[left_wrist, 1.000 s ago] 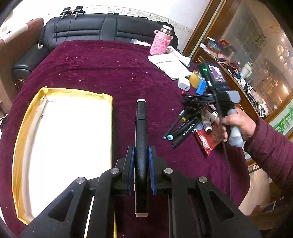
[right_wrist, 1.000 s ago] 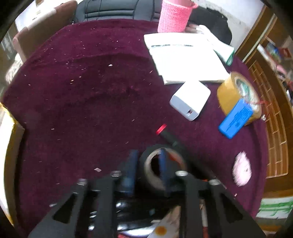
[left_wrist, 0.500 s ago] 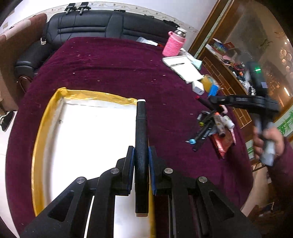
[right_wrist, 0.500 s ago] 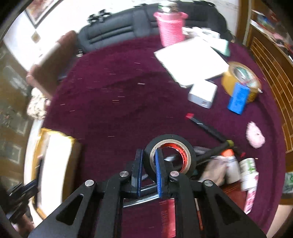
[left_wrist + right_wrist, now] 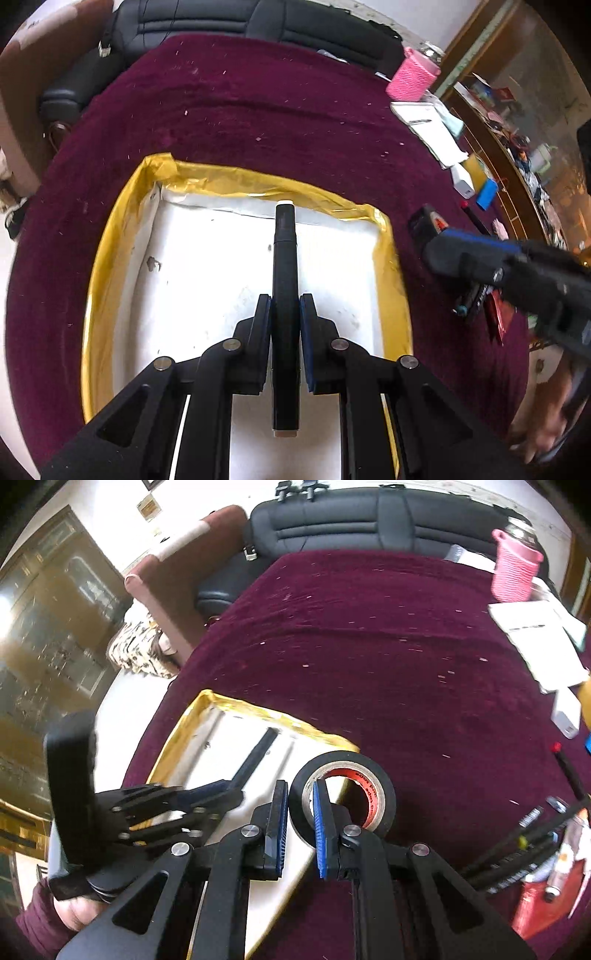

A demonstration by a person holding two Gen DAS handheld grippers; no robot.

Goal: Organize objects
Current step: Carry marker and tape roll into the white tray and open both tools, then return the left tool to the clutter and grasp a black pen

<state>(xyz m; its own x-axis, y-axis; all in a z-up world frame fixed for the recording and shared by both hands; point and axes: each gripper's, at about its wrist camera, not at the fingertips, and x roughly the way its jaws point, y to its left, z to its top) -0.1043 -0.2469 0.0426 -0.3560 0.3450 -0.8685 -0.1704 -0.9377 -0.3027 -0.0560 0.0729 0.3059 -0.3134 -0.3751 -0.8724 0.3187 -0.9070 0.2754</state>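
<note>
My left gripper clamps a black marker over the tray; my right gripper pinches the tape roll above the tray's three-o'clock rim.

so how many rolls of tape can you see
2: a black tape roll gripped through its wall by the right gripper beside the tray, and a yellow tape roll by the table's far right edge. Others may be hidden.

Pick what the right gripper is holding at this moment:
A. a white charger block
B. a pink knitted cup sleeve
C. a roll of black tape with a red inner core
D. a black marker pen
C: in the right wrist view the right gripper is clamped on the wall of the roll of black tape with a red inner core, one finger outside the ring and one inside it.
</note>
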